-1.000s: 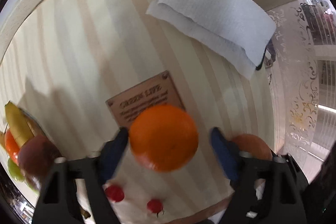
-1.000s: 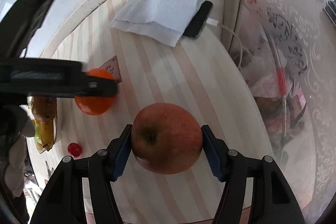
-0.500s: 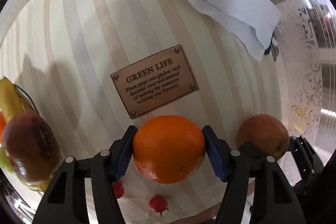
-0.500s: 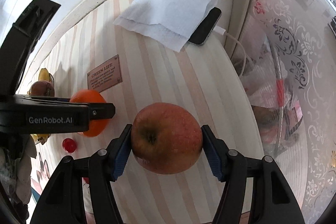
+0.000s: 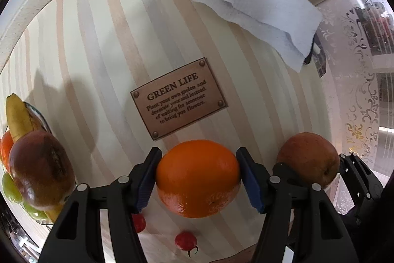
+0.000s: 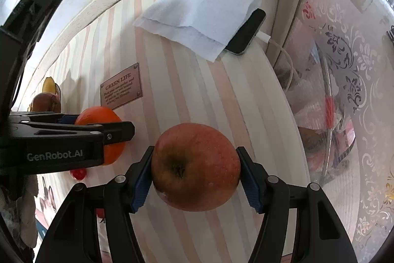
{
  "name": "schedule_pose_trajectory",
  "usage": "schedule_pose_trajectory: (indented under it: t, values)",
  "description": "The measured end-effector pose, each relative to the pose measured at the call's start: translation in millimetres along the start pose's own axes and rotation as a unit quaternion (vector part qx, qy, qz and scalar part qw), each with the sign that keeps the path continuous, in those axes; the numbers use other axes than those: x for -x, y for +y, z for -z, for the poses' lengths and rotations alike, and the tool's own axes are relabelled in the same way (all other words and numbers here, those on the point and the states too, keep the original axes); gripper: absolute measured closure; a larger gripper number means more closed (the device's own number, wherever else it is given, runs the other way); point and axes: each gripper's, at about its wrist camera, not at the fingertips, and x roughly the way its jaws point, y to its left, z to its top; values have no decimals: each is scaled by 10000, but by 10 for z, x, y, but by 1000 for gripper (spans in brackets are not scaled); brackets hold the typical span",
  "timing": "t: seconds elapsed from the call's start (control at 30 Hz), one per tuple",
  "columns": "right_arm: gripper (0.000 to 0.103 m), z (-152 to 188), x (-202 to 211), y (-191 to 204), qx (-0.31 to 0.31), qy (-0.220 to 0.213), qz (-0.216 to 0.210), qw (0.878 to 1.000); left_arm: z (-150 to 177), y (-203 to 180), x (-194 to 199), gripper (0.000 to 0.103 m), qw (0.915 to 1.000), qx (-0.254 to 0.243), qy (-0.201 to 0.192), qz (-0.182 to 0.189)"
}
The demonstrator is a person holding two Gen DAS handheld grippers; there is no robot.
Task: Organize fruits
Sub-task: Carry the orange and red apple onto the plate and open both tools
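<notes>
My left gripper (image 5: 198, 179) is shut on an orange (image 5: 197, 174) and holds it above the striped table (image 5: 98, 65). My right gripper (image 6: 195, 169) is shut on a red apple (image 6: 195, 165), also held off the table. The apple shows at the right of the left wrist view (image 5: 309, 158), and the orange at the left of the right wrist view (image 6: 109, 115). A fruit bowl (image 5: 39, 115) at the far left holds a banana (image 5: 17, 115), a dark red-brown fruit (image 5: 40, 166), green fruits and an orange one.
A brown "GREEN LIFE" plaque (image 5: 178, 97) lies mid-table. A folded white paper towel (image 5: 253, 6) covers part of a phone (image 6: 246, 33) on a charging cable at the back. Small red fruits (image 5: 186, 240) lie near the front edge. A patterned curtain (image 6: 344, 65) hangs right.
My left gripper closed on the orange and lifted it toward the plaque. The bowl fruits now show larger at the left. My right gripper kept hold of the apple.
</notes>
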Motion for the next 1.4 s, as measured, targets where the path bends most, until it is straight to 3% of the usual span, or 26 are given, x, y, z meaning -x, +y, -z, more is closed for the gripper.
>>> schedule_pose_trajectory:
  t: [0.27, 0.47, 0.63, 0.8, 1.07, 1.17, 1.4]
  values:
    - [37, 17, 295, 125, 86, -244, -159, 9995, 176, 101, 589, 43, 9979, 135, -581, 267]
    - [37, -42, 648, 402, 252, -526, -433, 9974, 354, 400, 1078, 43, 9914, 407, -1102, 577]
    - [37, -76, 865, 860, 523, -663, -783, 9933, 554, 876, 1474, 43, 9841, 752, -1407, 779]
    - [37, -113, 911, 1526, 896, -679, -1139, 9871, 947, 1618, 1787, 43, 9779, 1118, -1639, 658]
    - [37, -139, 533, 2591, 1471, -441, -1421, 9779, 1239, 2756, 1709, 43, 9705, 1870, -1514, 141]
    - [37, -120, 327, 2892, 1714, -364, -1281, 9762, 1213, 3150, 1581, 43, 9668, 2143, -1389, 119]
    - [37, -50, -55, 3268, 2003, -259, -834, 9758, 1007, 3524, 1338, 43, 9668, 2288, -1130, 146]
